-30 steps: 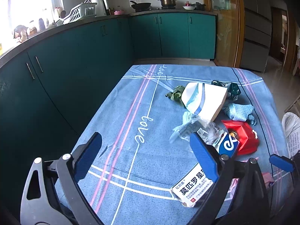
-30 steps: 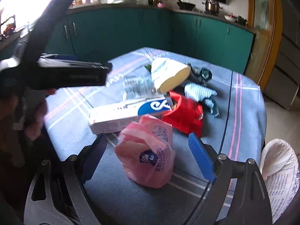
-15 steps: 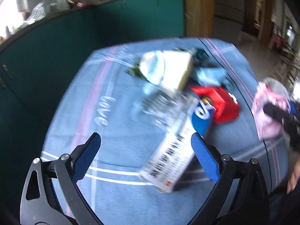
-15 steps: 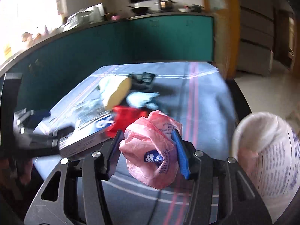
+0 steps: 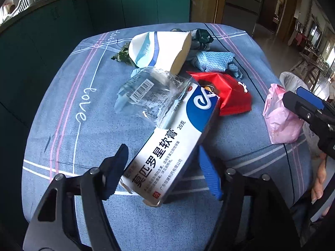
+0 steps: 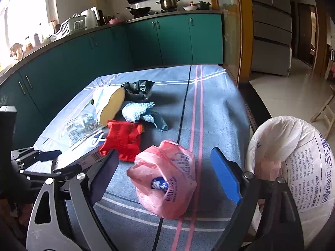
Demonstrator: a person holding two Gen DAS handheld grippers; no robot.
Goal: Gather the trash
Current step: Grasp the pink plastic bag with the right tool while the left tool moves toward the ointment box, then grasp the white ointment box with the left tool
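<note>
On cloth [image 5: 62,125] | left gripper [image 5: 162,149] closing, clamps 1 ointment box [image 5: 167,156] | right gripper [image 6: 165,152] opening around 1 pink bag [image 6: 167,179]

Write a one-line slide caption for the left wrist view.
Left gripper closing around the ointment box, trash pile on the blue tablecloth behind.

The long white-and-blue cardboard ointment box [image 5: 167,152] hides part of the crumpled clear plastic wrapper [image 5: 144,96] and the near corner of the red foil packet [image 5: 228,94]. The white bin liner with printed lettering [image 6: 301,167] is cut off by the right wrist picture's edge. The dark green crumpled wrapper [image 5: 201,35] lies half hidden behind the white paper cup [image 5: 161,50].
</note>
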